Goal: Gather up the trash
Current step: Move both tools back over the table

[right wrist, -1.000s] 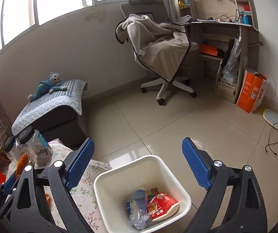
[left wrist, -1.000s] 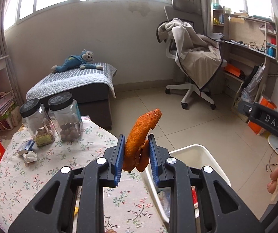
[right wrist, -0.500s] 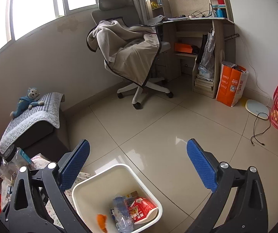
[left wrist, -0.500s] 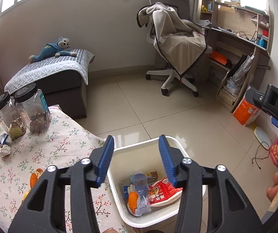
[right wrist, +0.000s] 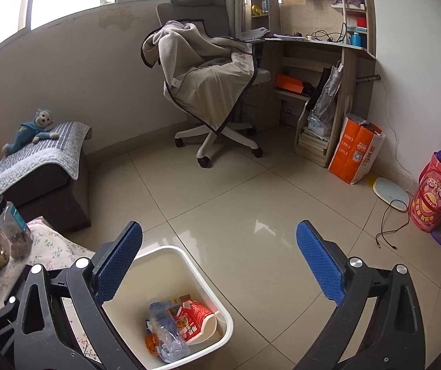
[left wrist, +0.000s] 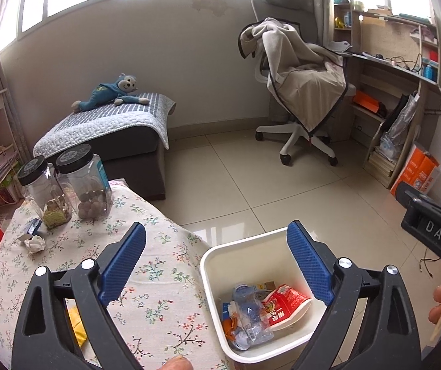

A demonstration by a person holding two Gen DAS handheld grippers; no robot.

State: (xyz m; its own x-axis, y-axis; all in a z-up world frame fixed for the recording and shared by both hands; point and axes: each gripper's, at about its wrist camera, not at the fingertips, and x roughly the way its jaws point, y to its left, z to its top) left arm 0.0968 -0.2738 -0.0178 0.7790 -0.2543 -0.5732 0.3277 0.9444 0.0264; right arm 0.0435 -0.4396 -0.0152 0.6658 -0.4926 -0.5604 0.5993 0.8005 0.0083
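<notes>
A white bin (left wrist: 245, 245) stands on the floor against the floral-clothed table (left wrist: 66, 262). In it lie a crushed clear bottle (left wrist: 248, 311), a red packet (left wrist: 285, 308) and an orange peel (left wrist: 228, 328). My left gripper (left wrist: 215, 228) hangs over the bin, its jaws opening wide with nothing between them. My right gripper (right wrist: 219, 226) is open and empty, up and to the right of the bin (right wrist: 189, 262). On the table sit a crumpled white paper (left wrist: 34, 243), a small wrapper (left wrist: 32, 226) and a yellow scrap (left wrist: 77, 323).
Two black-lidded jars (left wrist: 81, 182) stand at the table's far edge. A grey ottoman (left wrist: 121, 141) with a toy monkey is behind it. A draped office chair (right wrist: 211, 92), a desk (right wrist: 328, 49), an orange bag (right wrist: 356, 154) and a cable (right wrist: 386, 231) occupy the tiled floor.
My left gripper swung from the table to over the bin and opened. The orange peel it held now lies in the bin. The right gripper's view shifted to the right.
</notes>
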